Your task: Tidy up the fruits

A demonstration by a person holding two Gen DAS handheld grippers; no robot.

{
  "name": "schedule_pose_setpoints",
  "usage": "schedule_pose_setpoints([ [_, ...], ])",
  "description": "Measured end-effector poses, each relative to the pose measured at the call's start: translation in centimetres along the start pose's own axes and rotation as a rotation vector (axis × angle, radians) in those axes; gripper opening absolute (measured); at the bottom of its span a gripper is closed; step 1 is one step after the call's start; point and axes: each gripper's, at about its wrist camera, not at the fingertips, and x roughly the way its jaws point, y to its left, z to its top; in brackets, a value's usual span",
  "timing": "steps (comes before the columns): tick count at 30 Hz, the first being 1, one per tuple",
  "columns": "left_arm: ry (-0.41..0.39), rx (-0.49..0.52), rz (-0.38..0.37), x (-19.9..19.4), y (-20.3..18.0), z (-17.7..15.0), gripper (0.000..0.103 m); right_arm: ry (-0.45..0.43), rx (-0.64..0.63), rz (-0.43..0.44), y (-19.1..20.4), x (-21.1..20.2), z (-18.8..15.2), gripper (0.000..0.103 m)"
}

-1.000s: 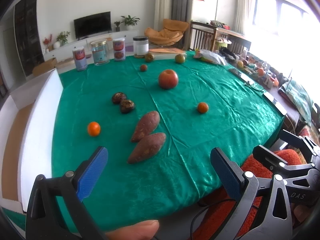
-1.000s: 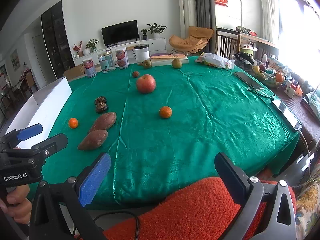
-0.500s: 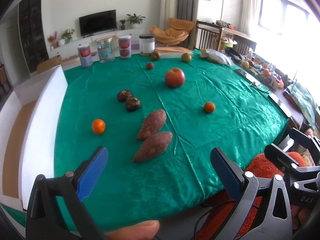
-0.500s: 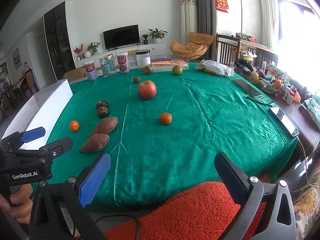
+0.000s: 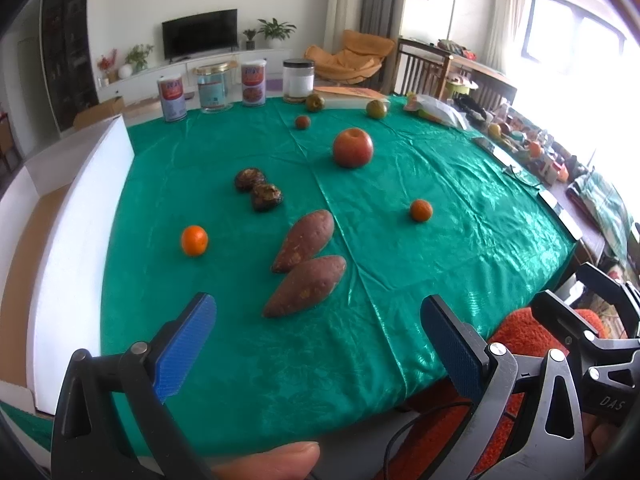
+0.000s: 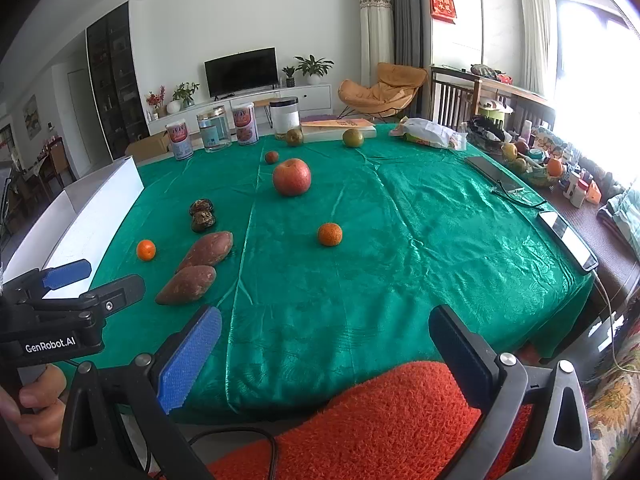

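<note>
On the green tablecloth [image 5: 440,200] lie two sweet potatoes [image 5: 306,286] [image 6: 186,284], two small oranges [image 5: 194,240] [image 5: 421,210], a red apple [image 5: 353,147] [image 6: 291,176], two dark wrinkled fruits [image 5: 260,190] and greenish fruits [image 5: 376,109] at the far edge. My left gripper [image 5: 318,336] hovers open just short of the nearer sweet potato, nothing between its blue pads. My right gripper [image 6: 326,344] stands open over the table's near edge, holding nothing. The left gripper's body [image 6: 60,312] shows at the left of the right wrist view.
A white box [image 5: 76,216] lines the table's left side. Several canisters and jars [image 5: 216,88] stand along the far edge beside a flat book [image 5: 348,94]. An orange-red cushion [image 6: 380,420] sits below the near edge. A phone [image 6: 566,234] and clutter occupy the right bench.
Both grippers rose and tilted slightly; the fruits sit lower and nearer in both views. Both stay open. No fruit on the cloth has moved.
</note>
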Motion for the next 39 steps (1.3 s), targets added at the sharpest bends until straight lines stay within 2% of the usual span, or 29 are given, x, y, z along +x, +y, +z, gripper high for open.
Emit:
schedule_pose_setpoints([
  [39,0.008,-0.01,-0.018,0.1,-0.17,-0.24,0.102,-0.026,-0.018,-0.021,0.44,-0.85,0.18,0.103],
])
